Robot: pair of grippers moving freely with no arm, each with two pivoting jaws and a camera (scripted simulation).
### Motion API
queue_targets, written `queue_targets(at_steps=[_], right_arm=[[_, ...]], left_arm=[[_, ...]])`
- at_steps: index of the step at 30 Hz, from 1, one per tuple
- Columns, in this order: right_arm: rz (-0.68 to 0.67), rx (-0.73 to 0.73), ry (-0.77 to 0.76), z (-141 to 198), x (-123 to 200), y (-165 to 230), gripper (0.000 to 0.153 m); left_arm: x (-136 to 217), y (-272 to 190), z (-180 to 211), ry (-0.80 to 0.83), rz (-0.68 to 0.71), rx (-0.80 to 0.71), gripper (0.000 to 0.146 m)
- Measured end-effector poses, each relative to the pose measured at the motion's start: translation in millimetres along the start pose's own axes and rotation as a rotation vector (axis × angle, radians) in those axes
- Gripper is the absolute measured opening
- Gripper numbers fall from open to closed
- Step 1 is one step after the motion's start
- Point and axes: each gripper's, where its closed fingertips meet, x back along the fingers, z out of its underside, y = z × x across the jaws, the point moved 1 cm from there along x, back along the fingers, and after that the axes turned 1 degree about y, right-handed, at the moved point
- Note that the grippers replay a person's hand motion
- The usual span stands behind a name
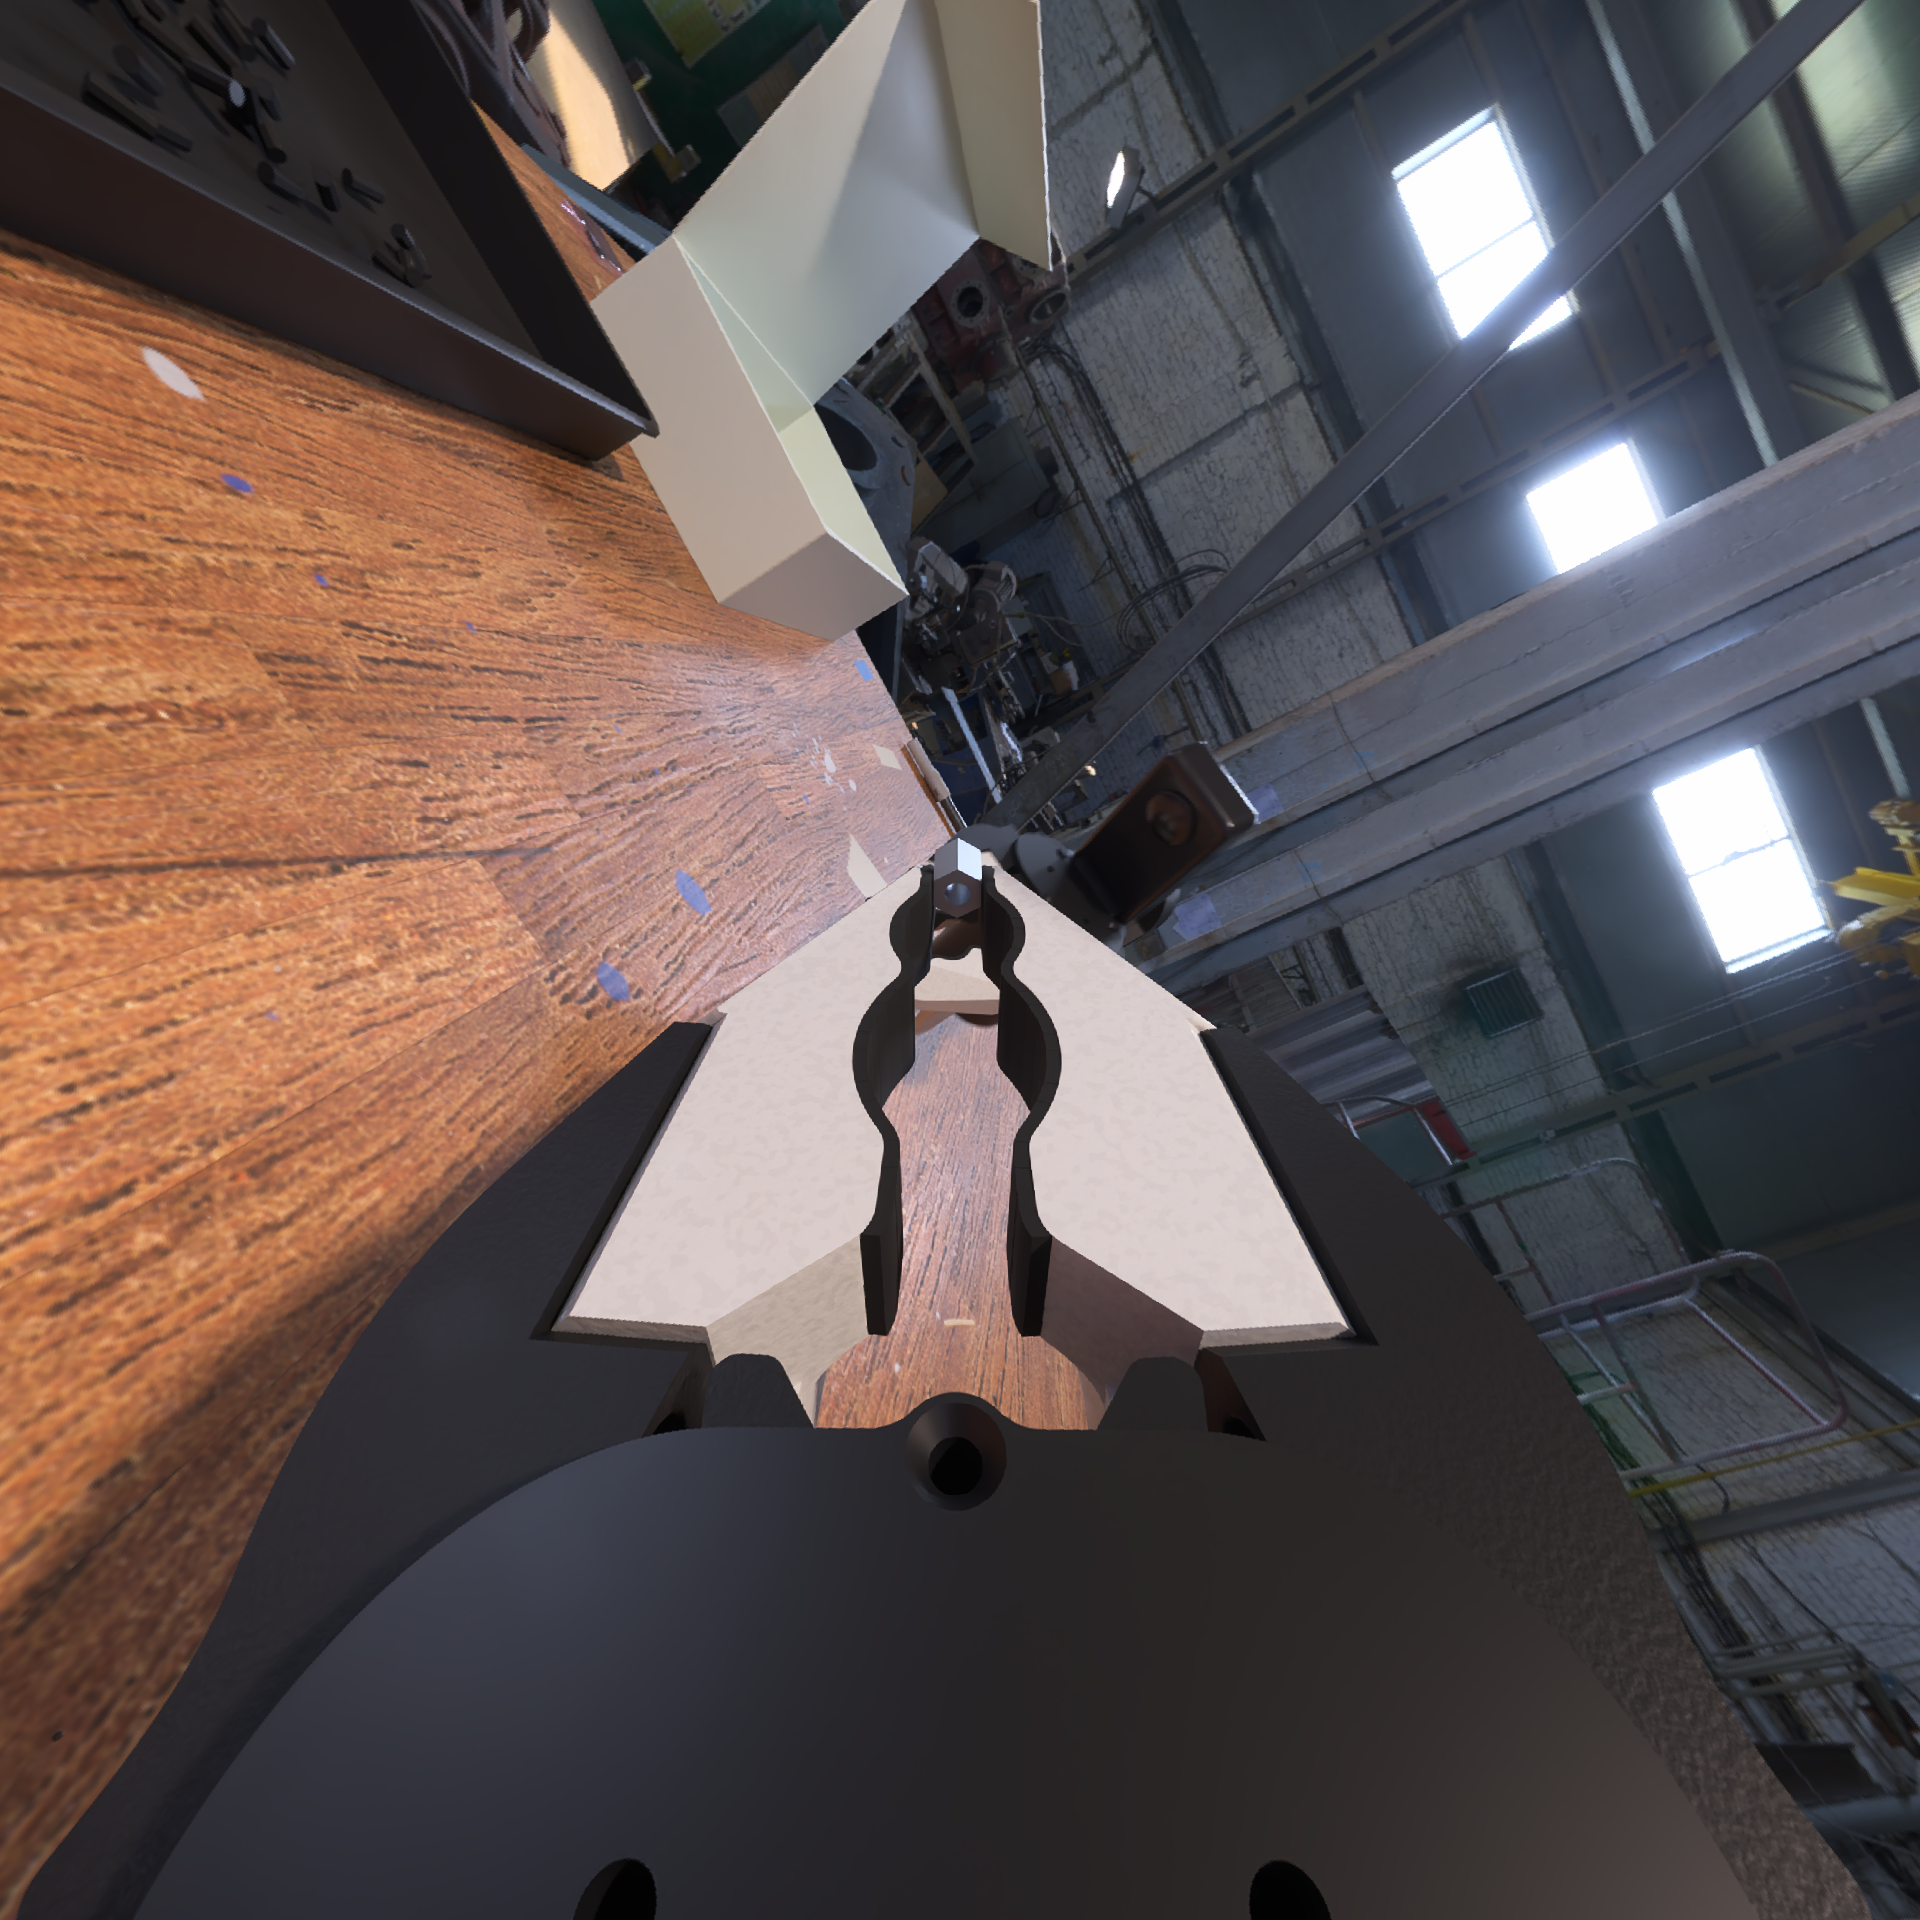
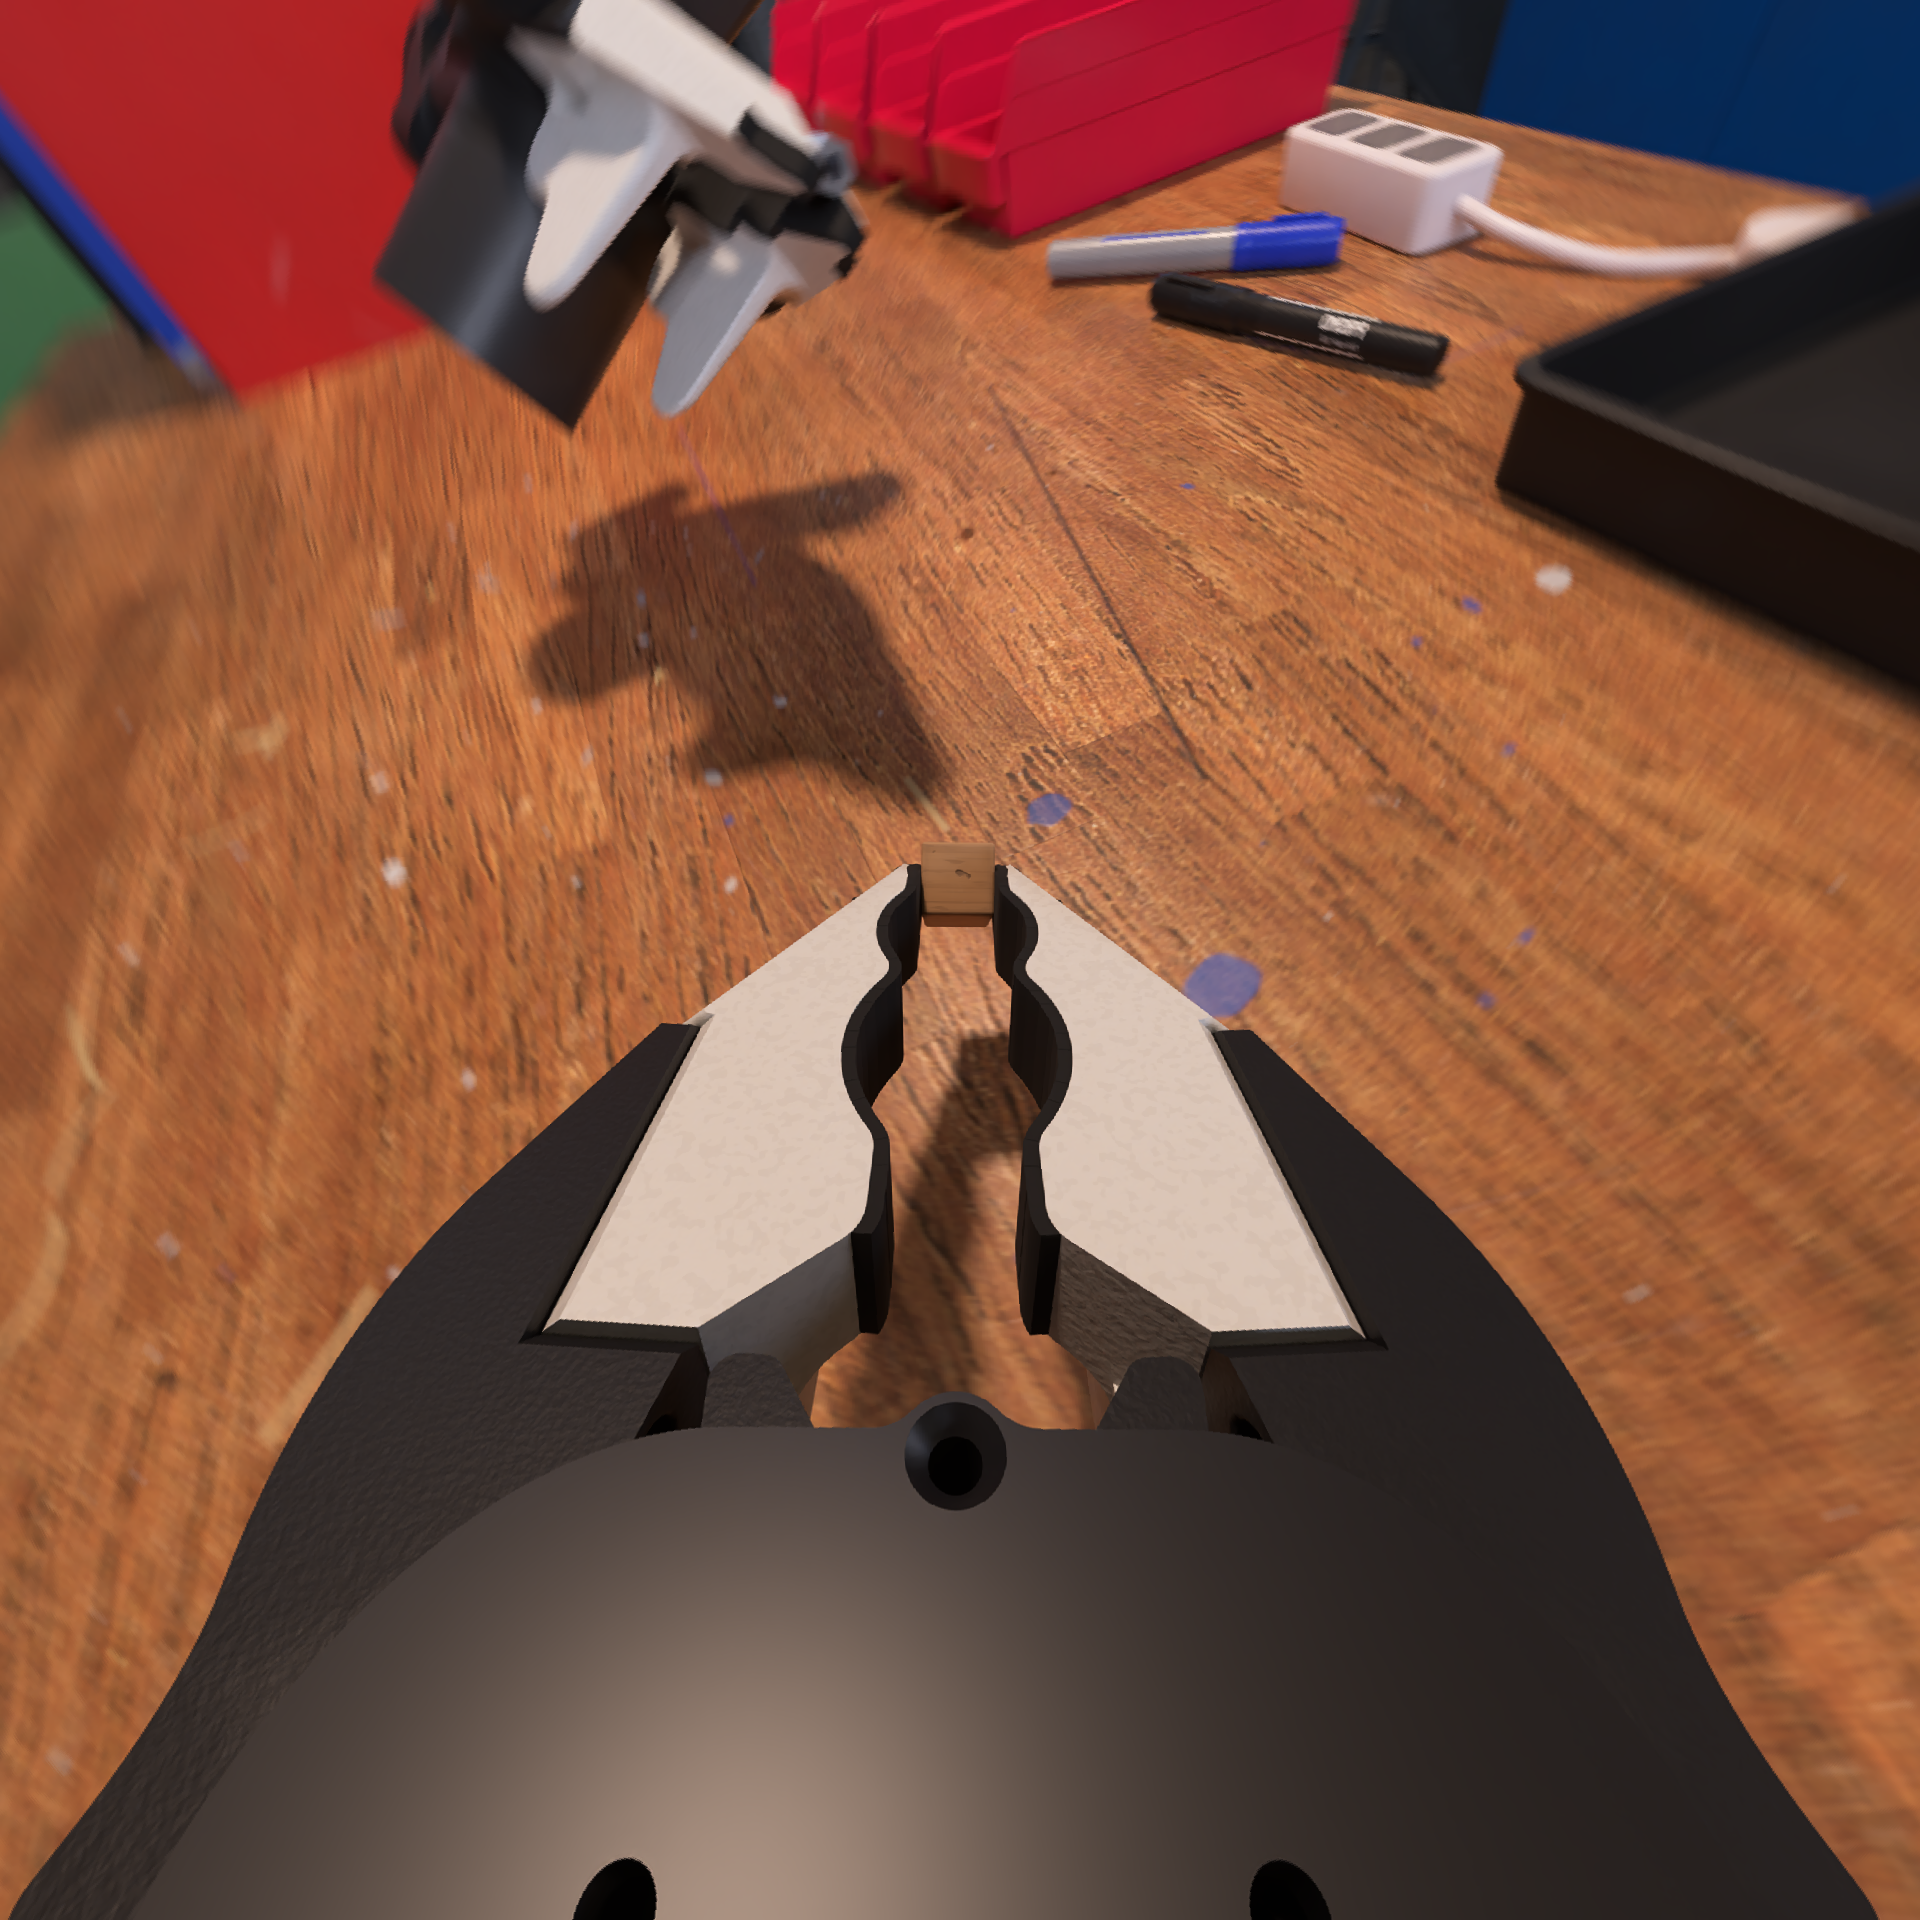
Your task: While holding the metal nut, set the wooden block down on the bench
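My left gripper (image 1: 957, 885) is shut on a small silver metal nut (image 1: 956, 871) at its fingertips, held above the wooden bench (image 1: 312, 779), rolled sideways near the bench's edge. My right gripper (image 2: 957, 883) is shut on a small light wooden block (image 2: 957, 881) at its fingertips, a little above the bench (image 2: 1247, 727); its shadow falls just beneath. The left gripper also shows in the right wrist view (image 2: 717, 312), hovering at upper left with its shadow on the bench.
A black tray (image 2: 1714, 436) stands at the right; it shows with small dark parts in the left wrist view (image 1: 312, 208). A blue marker (image 2: 1195, 247), a black marker (image 2: 1299, 324), a white power strip (image 2: 1387, 177) and red bins (image 2: 1039, 114) lie at the back. A cream box (image 1: 769, 447) stands by the tray.
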Motion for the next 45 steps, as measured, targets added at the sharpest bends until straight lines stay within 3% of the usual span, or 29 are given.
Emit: queue_targets(at_steps=[4, 9, 15, 24, 34, 42, 45], right_arm=[[-0.070, 0.305, 0.183, -3, -2, -2, 0.013], [-0.097, 0.494, 0.319, -11, -22, 1, 0.013], [-0.161, 0.402, 0.232, -14, -48, 22, 0.013], [-0.166, 0.367, 0.218, -17, -37, 17, 0.013], [-0.176, 0.446, 0.363, -39, -19, -16, 0.013], [-0.234, 0.360, 0.204, -30, -40, 9, 0.013], [-0.236, 0.337, 0.228, -25, -38, 7, 0.013]], left_arm=[[-1, 3, 0, 0.001, -0.005, -0.001, 0.008], [7, 7, -6, -0.035, -0.031, -0.006, 0.008], [18, 4, -16, -0.098, -0.031, -0.025, 0.008], [10, 1, -9, -0.056, -0.013, -0.036, 0.008], [7, 6, -3, -0.002, -0.060, -0.073, 0.008], [12, 2, -11, -0.061, -0.028, -0.062, 0.008], [10, 2, -10, -0.054, -0.026, -0.061, 0.008]])
